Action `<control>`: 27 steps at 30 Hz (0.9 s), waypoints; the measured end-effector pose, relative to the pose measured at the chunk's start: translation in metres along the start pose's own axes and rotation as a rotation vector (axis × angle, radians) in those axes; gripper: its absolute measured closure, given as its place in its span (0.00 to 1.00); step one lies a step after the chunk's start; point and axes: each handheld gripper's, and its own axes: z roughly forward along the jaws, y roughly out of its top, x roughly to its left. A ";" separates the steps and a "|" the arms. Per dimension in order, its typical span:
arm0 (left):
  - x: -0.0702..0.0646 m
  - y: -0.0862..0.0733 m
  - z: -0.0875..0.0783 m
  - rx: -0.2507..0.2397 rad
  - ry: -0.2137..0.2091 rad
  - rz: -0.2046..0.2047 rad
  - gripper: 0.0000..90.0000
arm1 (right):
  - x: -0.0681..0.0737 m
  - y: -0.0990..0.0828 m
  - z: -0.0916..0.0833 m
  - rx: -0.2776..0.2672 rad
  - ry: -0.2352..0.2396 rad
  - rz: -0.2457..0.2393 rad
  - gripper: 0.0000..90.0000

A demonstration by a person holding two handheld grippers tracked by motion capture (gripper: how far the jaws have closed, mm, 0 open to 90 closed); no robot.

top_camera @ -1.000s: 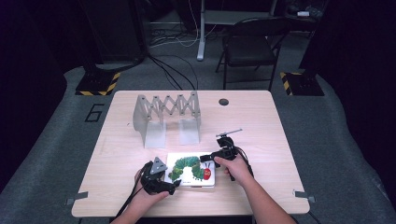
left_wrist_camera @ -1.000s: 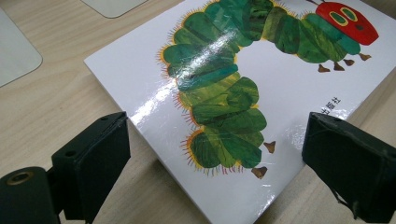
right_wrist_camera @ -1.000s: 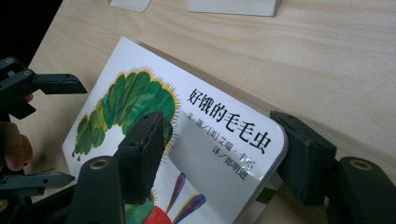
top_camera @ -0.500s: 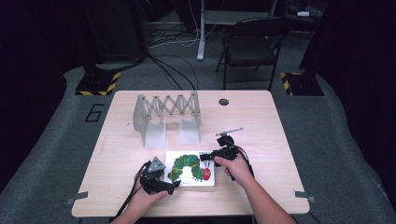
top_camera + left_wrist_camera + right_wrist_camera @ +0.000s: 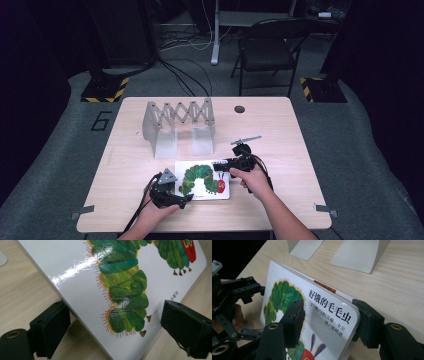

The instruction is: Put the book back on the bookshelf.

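Observation:
A white picture book [image 5: 202, 184] with a green caterpillar on its cover lies near the table's front edge. My left gripper [image 5: 183, 198] is at the book's near left corner. In the left gripper view that corner [image 5: 87, 277] sits between the two wide-set jaws, both touching its edges. My right gripper [image 5: 218, 165] is at the book's far right corner. In the right gripper view the cover [image 5: 322, 307] is raised off the pages, with one jaw on its face and one behind its edge. These jaws have just been closing on the cover.
A grey folding rack [image 5: 178, 125] stands on two flat feet [image 5: 359, 255] just beyond the book. A small grey stick [image 5: 246, 139] lies to the right of it, with a dark round hole [image 5: 239, 109] farther back. A folding chair [image 5: 270, 50] stands past the table.
The right gripper has risen slightly at the book's far right corner, lifting the cover there. The left gripper and the book's near side have stayed in place.

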 end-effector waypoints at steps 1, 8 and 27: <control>-0.001 0.000 0.000 -0.001 -0.005 -0.002 0.14 | 0.002 0.000 -0.001 -0.003 -0.004 -0.005 0.50; -0.001 0.000 -0.002 -0.010 -0.011 -0.037 0.17 | 0.004 0.001 -0.003 -0.011 -0.028 -0.032 0.56; 0.010 0.002 -0.014 -0.035 -0.029 -0.110 0.36 | 0.008 0.003 -0.008 -0.020 -0.013 -0.041 0.62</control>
